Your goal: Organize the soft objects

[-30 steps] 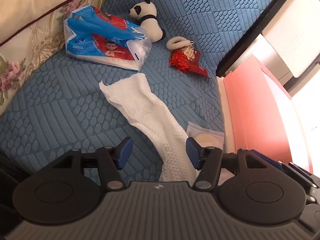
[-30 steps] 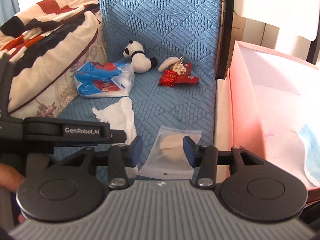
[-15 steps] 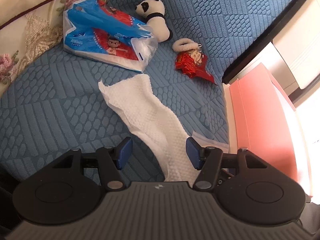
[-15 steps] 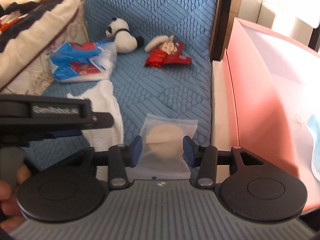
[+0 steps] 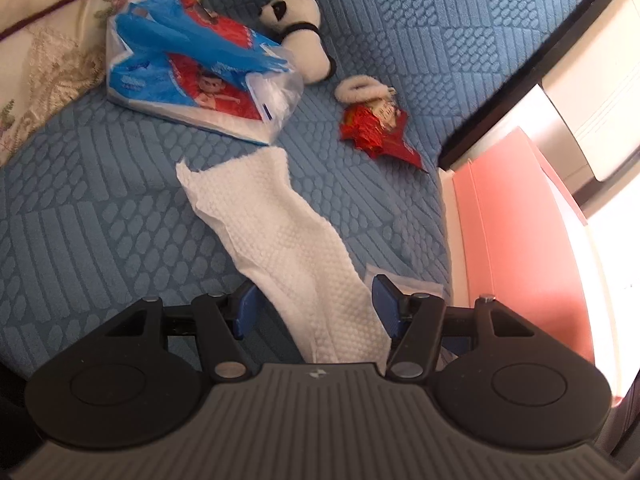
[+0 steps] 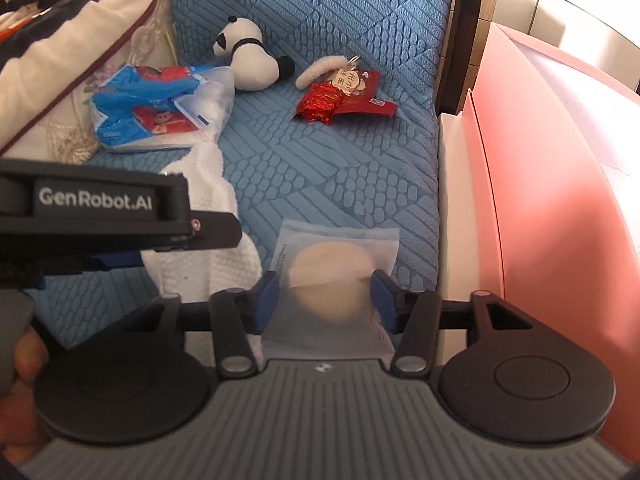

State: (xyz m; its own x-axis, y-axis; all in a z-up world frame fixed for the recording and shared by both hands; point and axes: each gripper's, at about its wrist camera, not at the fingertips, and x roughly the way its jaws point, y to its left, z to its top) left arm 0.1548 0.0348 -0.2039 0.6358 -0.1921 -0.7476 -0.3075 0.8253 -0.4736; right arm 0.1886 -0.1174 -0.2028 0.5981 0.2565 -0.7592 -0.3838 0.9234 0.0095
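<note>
A long white textured cloth (image 5: 280, 236) lies on the blue quilted bed cover (image 5: 100, 208). Its near end runs between the blue pads of my left gripper (image 5: 316, 310), which is open and does not press on it. In the right wrist view a clear pouch with a round beige puff (image 6: 332, 268) lies flat on the cover. My right gripper (image 6: 325, 300) straddles the pouch low over it, jaws opening, pads at its two sides without squeezing it. A corner of the pouch (image 5: 404, 282) shows beside the cloth.
A panda plush (image 6: 248, 60), a blue and red packet (image 6: 160, 108), a red snack packet (image 6: 340, 98) and a fluffy white loop (image 6: 320, 70) lie further back. A pink box (image 6: 540, 200) stands along the right edge. Bedding (image 6: 60, 40) is piled on the left.
The right gripper has sunk toward the pouch, which now sits between its pads, and its jaws have widened. The left gripper has crept slightly closer over the cloth.
</note>
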